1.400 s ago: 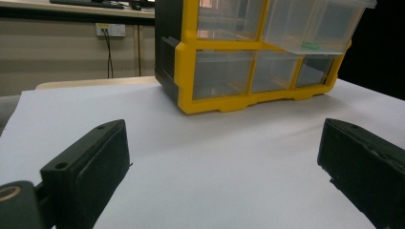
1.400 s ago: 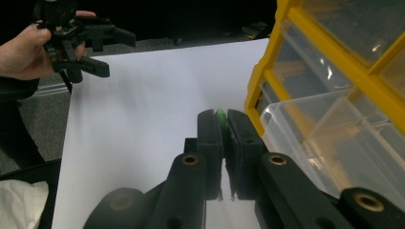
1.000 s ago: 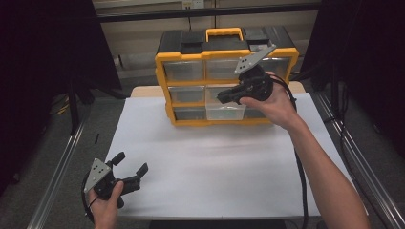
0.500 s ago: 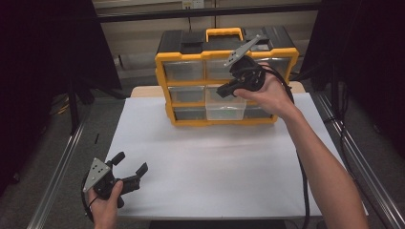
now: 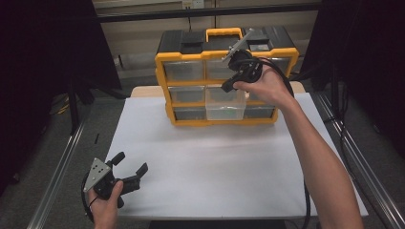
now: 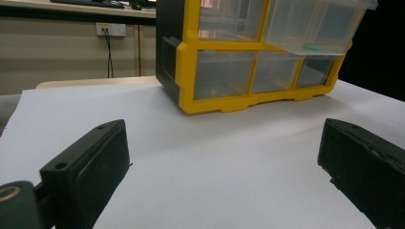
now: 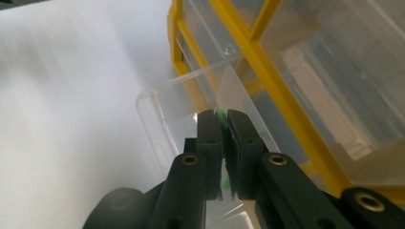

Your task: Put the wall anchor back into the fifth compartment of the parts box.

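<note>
Left tongs (image 5: 131, 174) at 7 o'clock on desk (image 5: 215, 167), jaws wide, empty. Right tongs (image 7: 223, 125) at 1 o'clock, clamped on small green item (image 7: 220, 116) over pulled-out clear drawer (image 5: 225, 104) of yellow organizer (image 5: 181, 62).

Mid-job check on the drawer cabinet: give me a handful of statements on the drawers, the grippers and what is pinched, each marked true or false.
1. The right gripper is shut on a small green item. True.
2. The clear drawer in the middle of the yellow cabinet is pulled out. True.
3. The left gripper holds a drawer. False: its jaws stand open with nothing between them, low over the white table.
4. The right gripper is at the bottom row of drawers. False: it is raised above the open drawer, in front of the top row.
5. The cabinet stands at the far side of the table. True.
</note>
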Available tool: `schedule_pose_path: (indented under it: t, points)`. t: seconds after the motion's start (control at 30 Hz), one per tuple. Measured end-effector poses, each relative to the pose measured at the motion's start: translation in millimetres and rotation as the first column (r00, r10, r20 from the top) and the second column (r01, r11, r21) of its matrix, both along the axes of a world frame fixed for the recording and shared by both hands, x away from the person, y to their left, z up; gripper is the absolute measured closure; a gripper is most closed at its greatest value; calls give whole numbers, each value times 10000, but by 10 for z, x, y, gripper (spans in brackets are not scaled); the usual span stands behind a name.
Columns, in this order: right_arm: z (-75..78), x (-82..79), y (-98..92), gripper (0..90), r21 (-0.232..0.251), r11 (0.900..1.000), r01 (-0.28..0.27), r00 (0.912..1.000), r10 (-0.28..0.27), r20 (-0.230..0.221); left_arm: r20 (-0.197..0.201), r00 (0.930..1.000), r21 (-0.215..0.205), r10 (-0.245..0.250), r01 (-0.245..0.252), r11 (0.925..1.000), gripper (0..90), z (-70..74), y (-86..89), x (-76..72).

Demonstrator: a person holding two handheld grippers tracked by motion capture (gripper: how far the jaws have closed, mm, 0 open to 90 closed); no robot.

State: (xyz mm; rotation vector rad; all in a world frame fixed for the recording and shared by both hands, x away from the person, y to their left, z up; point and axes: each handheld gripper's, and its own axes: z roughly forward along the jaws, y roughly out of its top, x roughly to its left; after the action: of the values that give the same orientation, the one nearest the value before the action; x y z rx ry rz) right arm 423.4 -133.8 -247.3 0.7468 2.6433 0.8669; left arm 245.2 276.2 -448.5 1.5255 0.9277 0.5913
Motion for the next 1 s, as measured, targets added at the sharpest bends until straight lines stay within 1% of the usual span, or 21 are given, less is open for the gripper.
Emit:
schedule_pose_path:
  t: [0.1, 0.13, 0.17, 0.23, 0.27, 0.33, 0.37, 0.47, 0.53, 0.6, 0.63, 0.67, 0.7, 0.73, 0.77, 0.8, 0.83, 0.87, 0.9, 0.93, 1.0]
  points:
    - [-44, 53, 3, 846, -155, 9997, 195, 9994, -199, -274, 30, 10000, 231, 22, -23, 9997, 36, 3, 20, 5]
    - [-70, 74, 3, 846, -244, 9995, 201, 9990, -210, -394, 52, 10000, 135, 54, -55, 9999, 37, 3, 13, 7]
    - [-104, 83, 11, 846, -352, 9992, 174, 9986, -191, -488, 53, 10000, 161, 53, -54, 9999, 36, 4, 14, 8]
    - [-179, 102, 34, 846, -668, 9973, 299, 9975, -341, -617, 58, 10000, 174, 60, -61, 9998, 36, 3, 15, 9]
    - [-216, 114, 36, 846, -776, 9961, 409, 9967, -462, -674, 45, 9999, 53, 117, -117, 9999, 36, 3, 10, 10]
    - [-255, 137, 26, 845, -760, 9958, 502, 9952, -562, -799, 79, 9999, 73, 72, -73, 9999, 36, 2, 8, 10]
    - [-270, 152, 12, 845, -710, 9963, 491, 9952, -548, -809, 71, 10000, 241, 41, -43, 9997, 36, 4, 17, 11]
    - [-301, 178, -4, 843, -717, 9950, 691, 9931, -755, -903, 40, 9999, 67, 117, -117, 9999, 36, 8, -15, 37]
    - [-322, 191, -6, 841, -873, 9937, 699, 9925, -780, -940, -13, 10000, 218, 48, -47, 9998, 36, 4, -15, 53]
    - [-336, 191, -5, 824, -854, 9927, 848, 9916, -925, -907, -60, 10000, 182, -30, 31, 9998, 36, -4, -23, 72]
    - [-335, 190, -6, 793, -895, 9919, 902, 9918, -977, -825, -78, 9998, -143, 179, -180, 9997, 36, -9, -59, 77]
    - [-331, 185, -9, 756, -879, 9915, 964, 9914, -1035, -797, -80, 9999, 163, 67, -66, 9998, 36, -6, -44, 82]
    - [-322, 174, -15, 725, -804, 9915, 1021, 9916, -1078, -712, -81, 9999, 149, 94, -93, 9998, 36, -7, -53, 84]
    - [-307, 164, -18, 689, -770, 9907, 1119, 9919, -1160, -517, -96, 9999, 278, 45, -42, 9996, 36, -7, -47, 84]
    - [-293, 149, -15, 642, -729, 9904, 1171, 9918, -1204, -431, -74, 10000, -31, 50, -50, 10000, 36, -14, -73, 90]
    - [-275, 132, -11, 581, -517, 9921, 1140, 9926, -1159, -357, -98, 9999, 239, 90, -88, 9997, 36, -10, -63, 85]
    - [-255, 110, -13, 544, -285, 9933, 1119, 9932, -1127, -293, -76, 10000, 193, -9, 11, 9998, 36, -10, -68, 88]
    - [-236, 86, -23, 512, -129, 9936, 1119, 9935, -1122, -192, -90, 9999, 395, -67, 70, 9992, 37, -4, -55, 84]
    - [-225, 73, -45, 435, 109, 9937, 1114, 9938, -1114, -39, -63, 10000, 143, 25, -24, 9999, 36, -6, -74, 84]
    - [-220, 57, -76, 351, 472, 9921, 1159, 9933, -1160, -19, -55, 10000, 158, 23, -22, 9999, 36, -5, -70, 83]
    - [-234, 18, -137, 250, 1046, 9865, 1262, 9916, -1283, 138, -51, 9999, 1, 122, -122, 9999, 36, -6, -68, 81]
